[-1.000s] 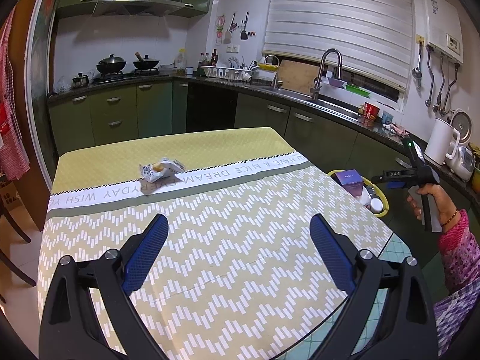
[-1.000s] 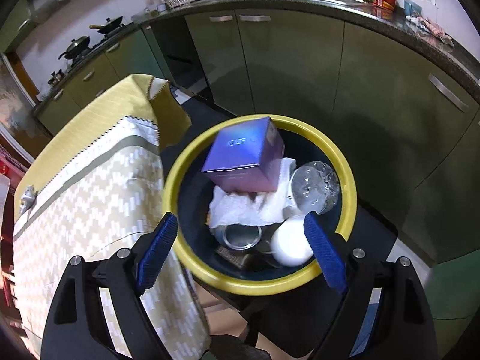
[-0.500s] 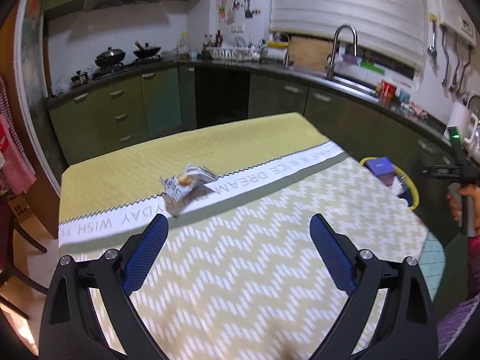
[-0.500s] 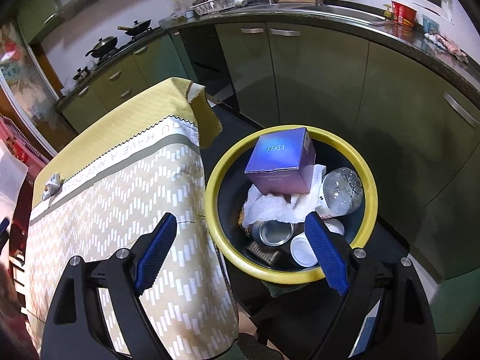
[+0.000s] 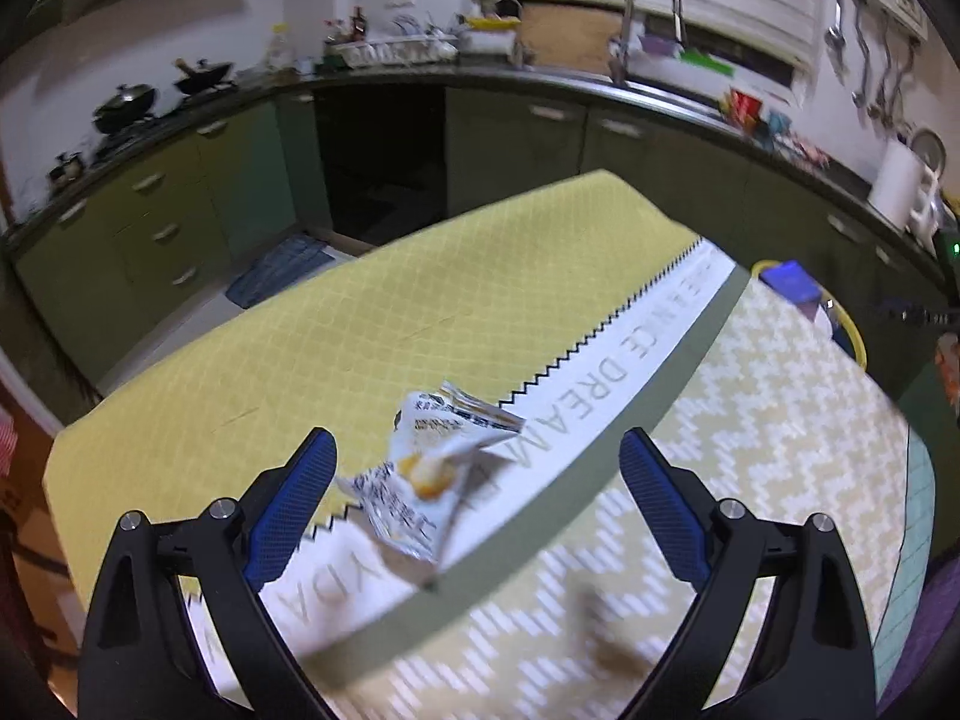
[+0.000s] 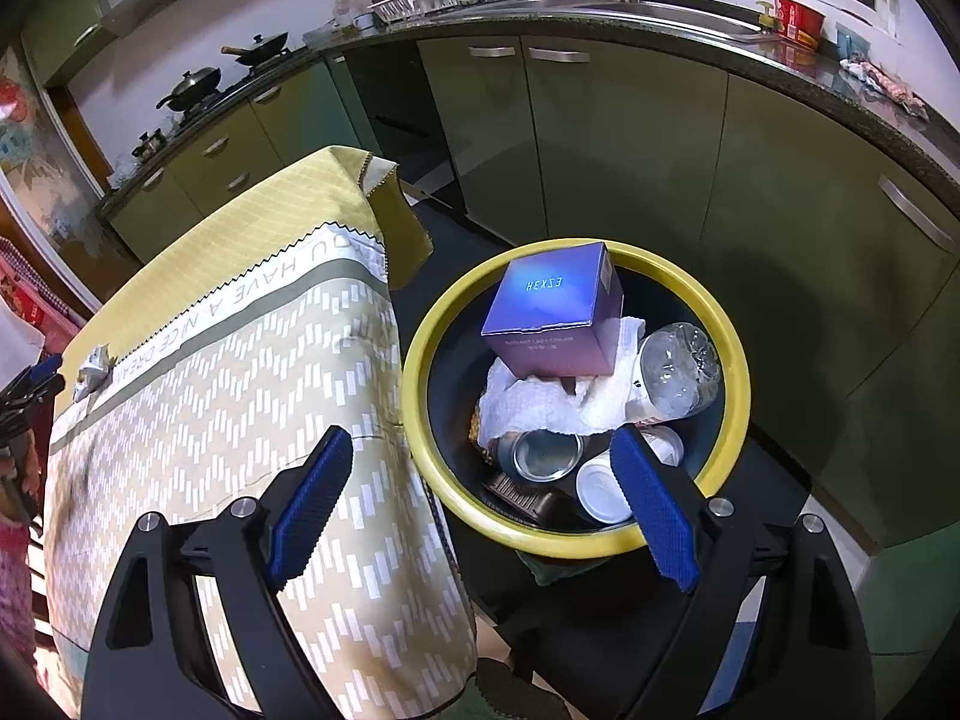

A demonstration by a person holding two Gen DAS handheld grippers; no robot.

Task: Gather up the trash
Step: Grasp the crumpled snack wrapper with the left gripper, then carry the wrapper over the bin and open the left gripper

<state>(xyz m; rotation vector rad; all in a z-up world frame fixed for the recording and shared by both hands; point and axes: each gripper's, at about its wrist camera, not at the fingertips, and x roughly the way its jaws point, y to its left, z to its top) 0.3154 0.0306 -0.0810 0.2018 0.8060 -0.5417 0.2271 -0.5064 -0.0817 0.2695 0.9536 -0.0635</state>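
A crumpled white snack wrapper (image 5: 429,471) with orange bits lies on the yellow tablecloth (image 5: 420,312). My left gripper (image 5: 477,471) is open, its blue pads on either side of the wrapper, just above it. The wrapper also shows small at the table's far left in the right wrist view (image 6: 95,365). My right gripper (image 6: 480,474) is open and empty above the edge of the yellow-rimmed trash bin (image 6: 741,372). The bin holds a purple box (image 6: 555,306), white tissue, a clear bottle and cans.
The bin (image 5: 849,330) stands beside the table's right edge. Green kitchen cabinets (image 6: 630,138) and a dark counter with a sink run behind it. A stove with pans (image 5: 129,105) is at the far left.
My left gripper has moved forward across the table until the wrapper sits between its open fingers. My right gripper has pulled up and back from the bin, staying open.
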